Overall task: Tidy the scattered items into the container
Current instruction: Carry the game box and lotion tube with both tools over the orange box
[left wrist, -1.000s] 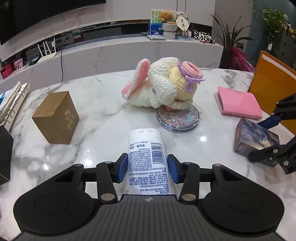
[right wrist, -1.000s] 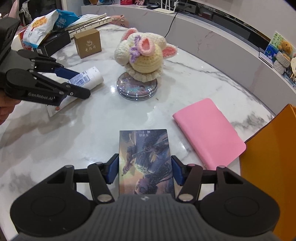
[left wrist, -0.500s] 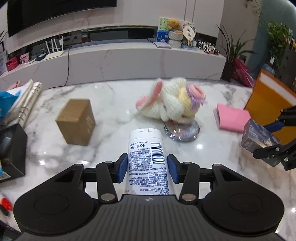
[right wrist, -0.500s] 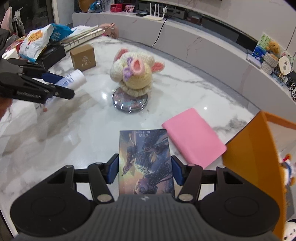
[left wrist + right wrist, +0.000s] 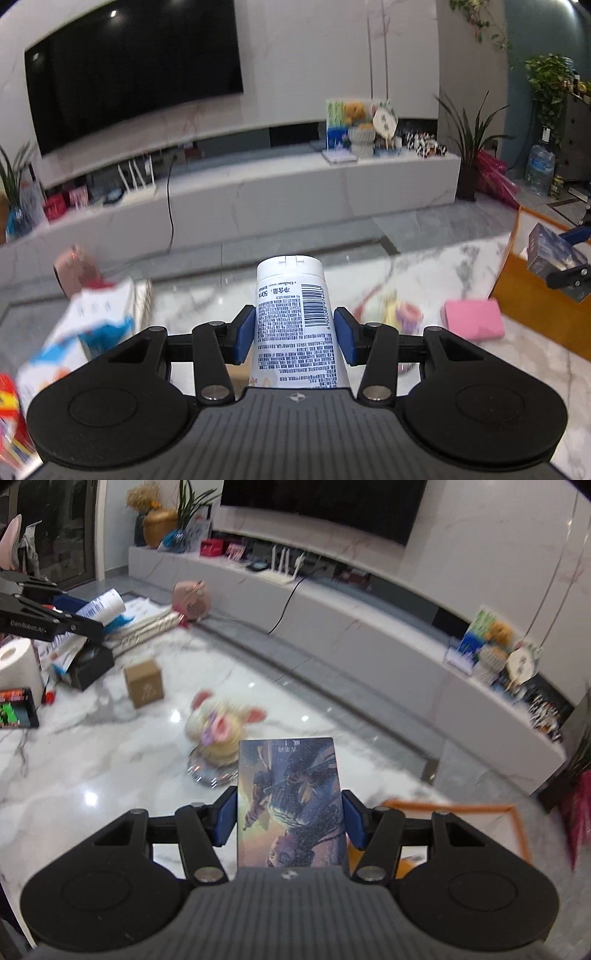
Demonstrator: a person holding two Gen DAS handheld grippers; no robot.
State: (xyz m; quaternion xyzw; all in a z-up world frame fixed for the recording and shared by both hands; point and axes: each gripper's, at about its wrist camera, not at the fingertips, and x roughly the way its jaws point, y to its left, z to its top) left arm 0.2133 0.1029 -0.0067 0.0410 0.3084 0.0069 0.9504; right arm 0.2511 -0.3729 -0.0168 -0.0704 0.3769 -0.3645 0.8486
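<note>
Gripping a white tube (image 5: 295,325) printed with a barcode and small text, the left gripper (image 5: 295,330) has its blue pads pressed to the tube's sides at lower centre of the left wrist view, with the cap pointing away and the tube's lower end hidden behind the gripper body. The right gripper (image 5: 290,818) is clamped on a dark illustrated box (image 5: 291,805) at lower centre of its own view; the box's near end is cut off by the gripper. In the left wrist view the same box appears at the right edge, above the orange container (image 5: 532,295), only part of which is in frame. In the right wrist view just the container's orange rim shows at lower right, its inside mostly blocked. On the marble table (image 5: 92,760) sit a pink pouch (image 5: 472,319) beside the container, a crocheted bunny (image 5: 221,731) smeared by motion atop a shiny round disc (image 5: 210,771), and a brown cardboard box (image 5: 144,683). At far left, snack bags (image 5: 74,332) are too blurred to read.
</note>
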